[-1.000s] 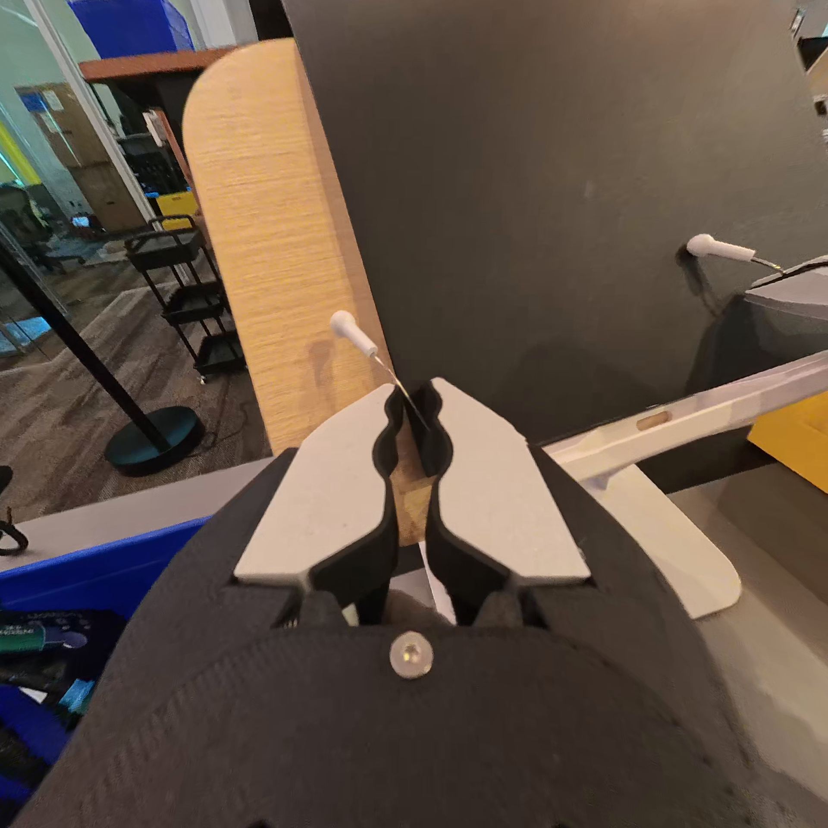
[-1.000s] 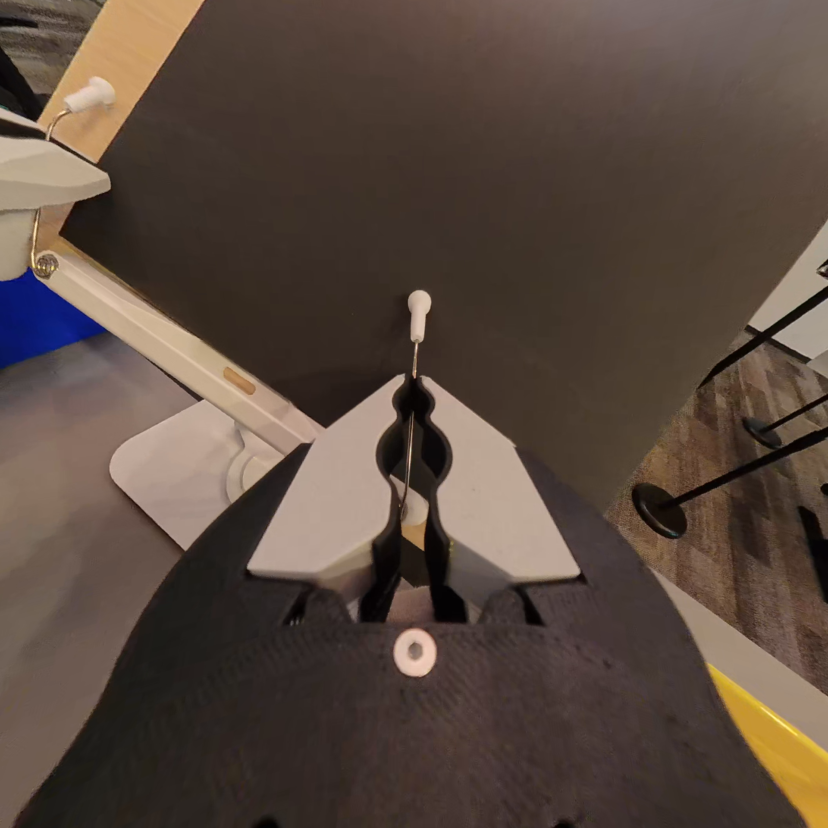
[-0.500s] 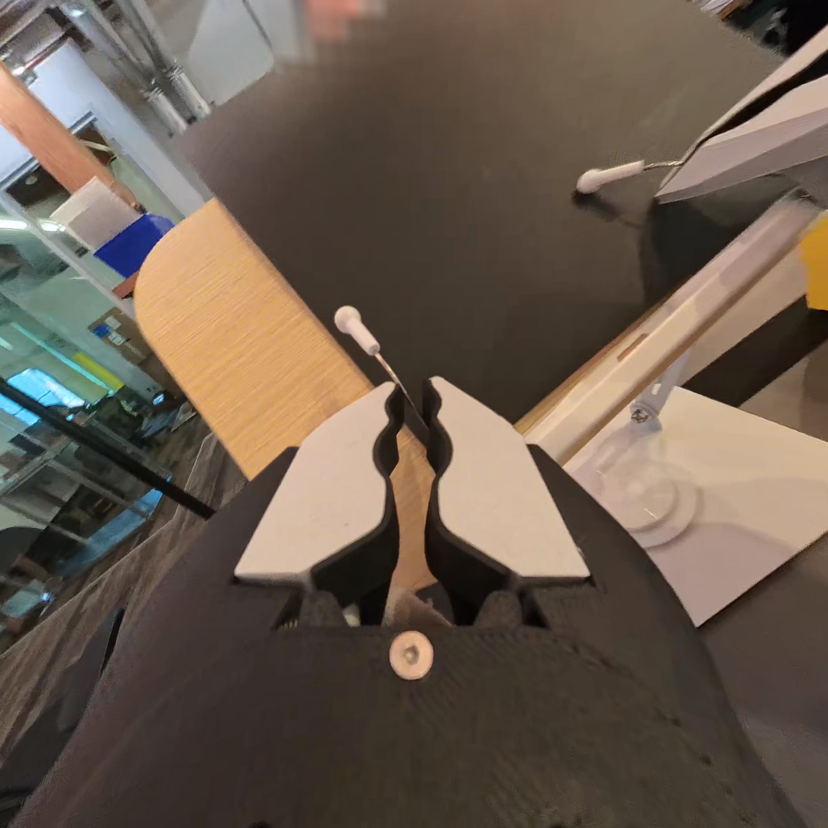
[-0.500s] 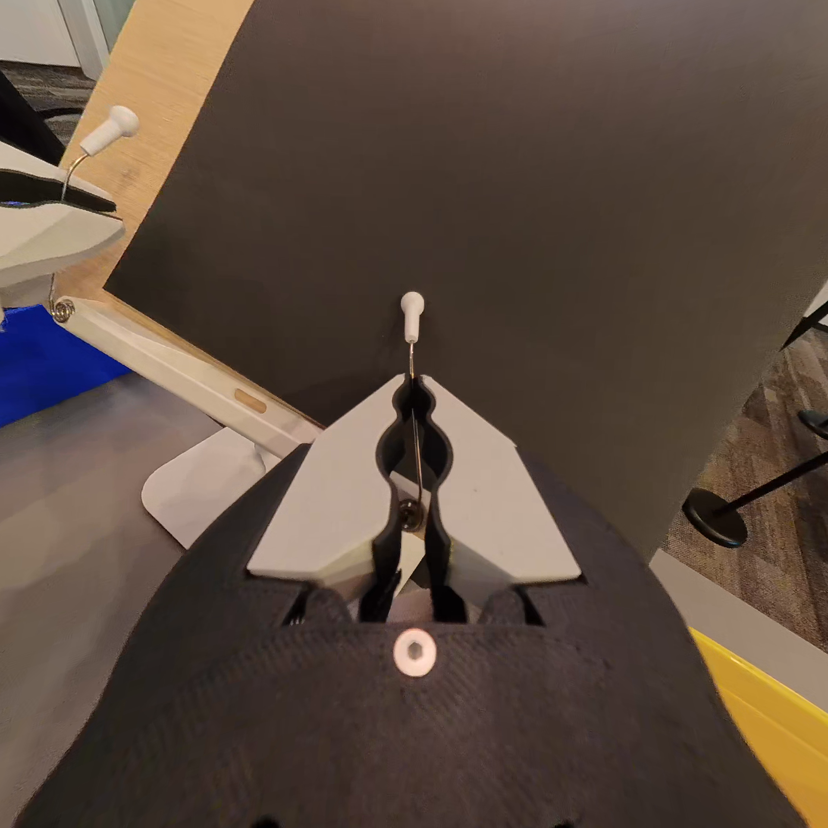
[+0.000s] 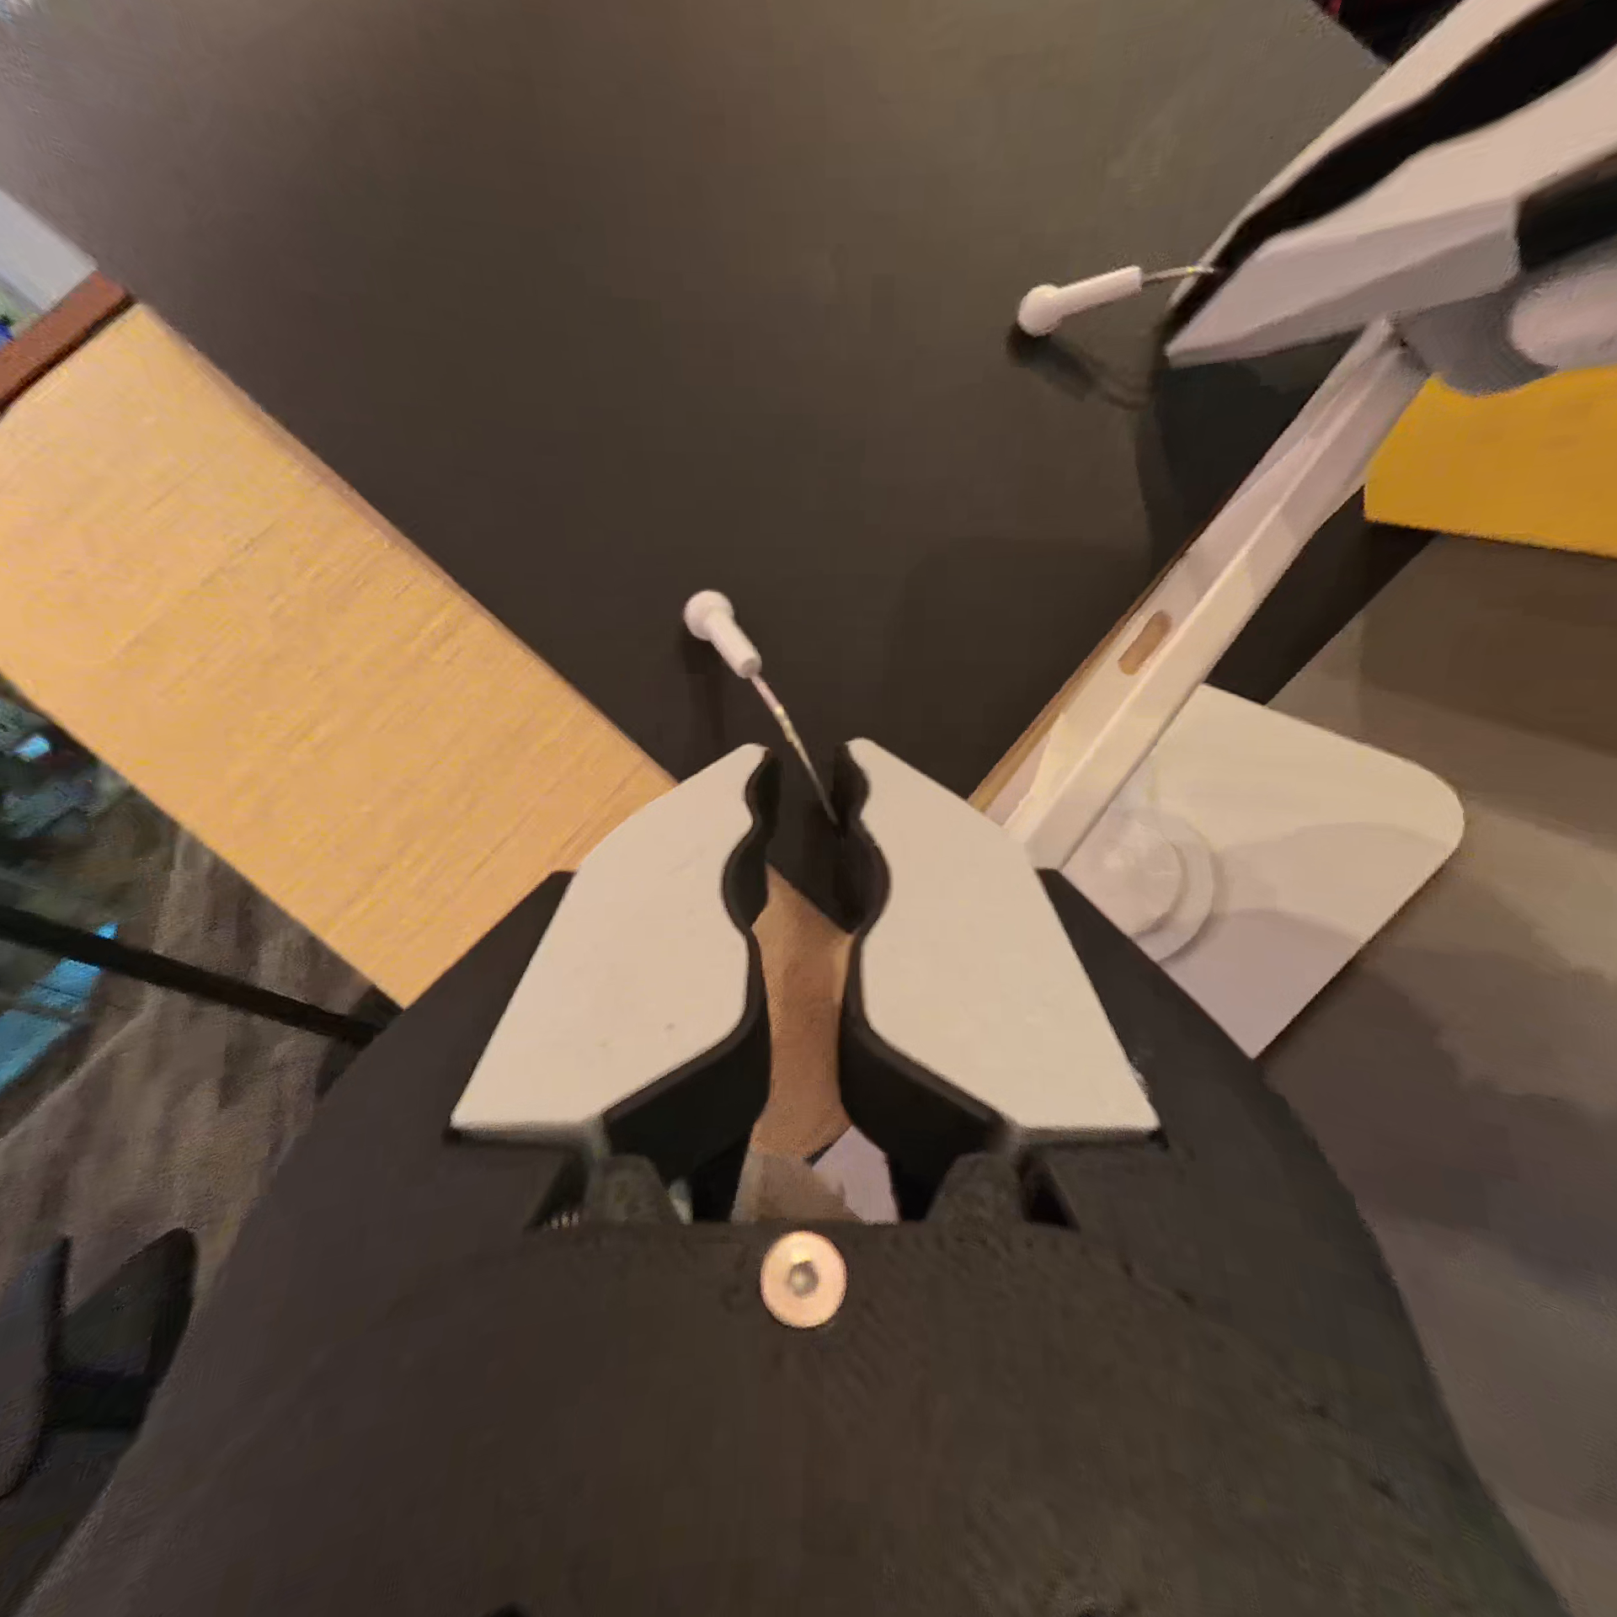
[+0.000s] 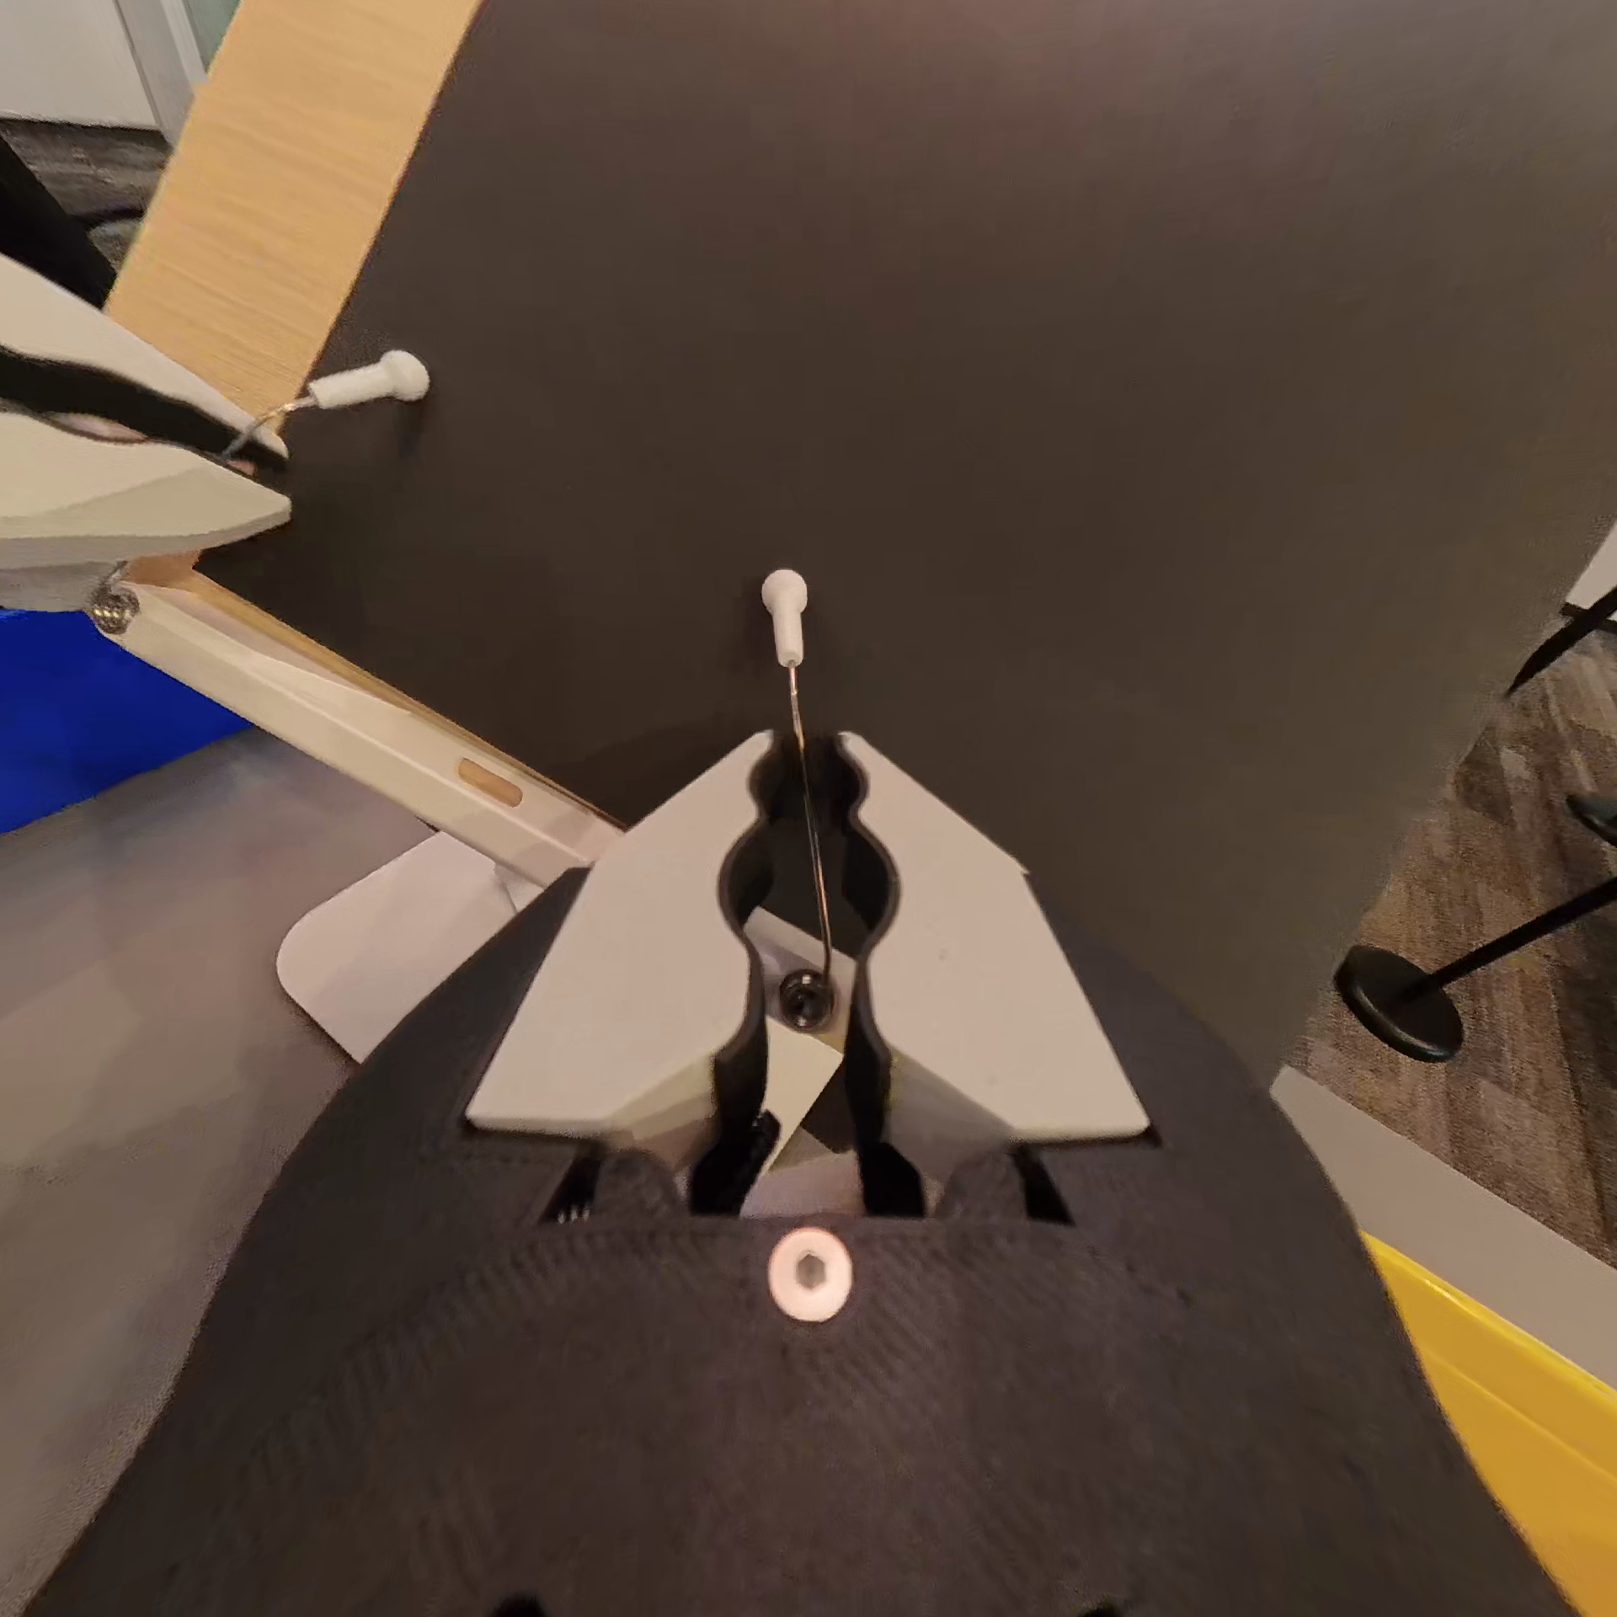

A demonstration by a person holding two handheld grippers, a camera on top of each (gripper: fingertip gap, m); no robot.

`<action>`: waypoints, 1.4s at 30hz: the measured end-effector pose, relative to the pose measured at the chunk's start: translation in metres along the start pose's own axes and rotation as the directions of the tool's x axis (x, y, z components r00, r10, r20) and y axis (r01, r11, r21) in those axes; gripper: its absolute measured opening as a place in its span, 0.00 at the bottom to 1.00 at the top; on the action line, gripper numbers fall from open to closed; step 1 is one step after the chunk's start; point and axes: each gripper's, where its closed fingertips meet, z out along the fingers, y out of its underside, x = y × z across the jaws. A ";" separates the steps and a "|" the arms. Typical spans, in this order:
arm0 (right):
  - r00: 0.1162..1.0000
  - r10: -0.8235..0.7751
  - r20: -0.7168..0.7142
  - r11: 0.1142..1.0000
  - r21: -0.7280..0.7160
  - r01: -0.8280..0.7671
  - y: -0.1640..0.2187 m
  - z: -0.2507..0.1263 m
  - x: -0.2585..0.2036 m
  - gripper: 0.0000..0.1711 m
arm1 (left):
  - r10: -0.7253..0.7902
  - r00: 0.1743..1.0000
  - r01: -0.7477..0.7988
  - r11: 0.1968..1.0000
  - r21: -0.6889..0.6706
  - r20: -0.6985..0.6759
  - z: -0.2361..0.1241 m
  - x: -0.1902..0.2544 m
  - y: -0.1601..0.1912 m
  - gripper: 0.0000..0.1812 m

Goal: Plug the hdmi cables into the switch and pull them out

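A dark panel (image 6: pixel 1050 350) on a white stand (image 5: pixel 1295 840) is filling both views, no HDMI cables or switch showing, while the left gripper (image 5: pixel 801 766) and right gripper (image 6: pixel 805 744) are sitting nearly closed, each pinching only its own white-tipped wire (image 6: pixel 785 612).

The grey tabletop (image 6: pixel 149 884) carries 1 white stand base (image 5: pixel 1295 884), right of the left fingers. A yellow bin (image 5: pixel 1505 464) sits farther right. A blue bin (image 6: pixel 79 709) sits left of the right fingers.

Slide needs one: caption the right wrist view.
Right gripper, jaws nearly closed, faces a large dark panel on a white stand.
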 end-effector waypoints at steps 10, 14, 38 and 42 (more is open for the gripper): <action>0.951 0.191 -0.242 0.971 0.189 -0.147 -0.026 -0.034 0.075 0.63 | -0.295 0.946 0.282 0.953 0.107 0.136 -0.022 -0.055 0.003 0.37; 0.956 0.263 -0.130 0.959 0.142 -0.244 -0.003 -0.013 0.067 0.66 | -0.326 0.932 0.319 0.945 0.068 0.160 -0.017 -0.058 0.015 0.42; 0.984 0.149 -0.096 0.979 0.153 -0.133 -0.014 -0.012 0.050 0.60 | -0.413 0.905 0.411 0.911 0.042 0.107 -0.007 -0.055 0.033 0.47; 0.984 0.156 -0.084 0.980 0.141 -0.143 -0.009 -0.005 0.046 0.62 | -0.417 0.904 0.415 0.909 0.042 0.098 -0.006 -0.054 0.033 0.46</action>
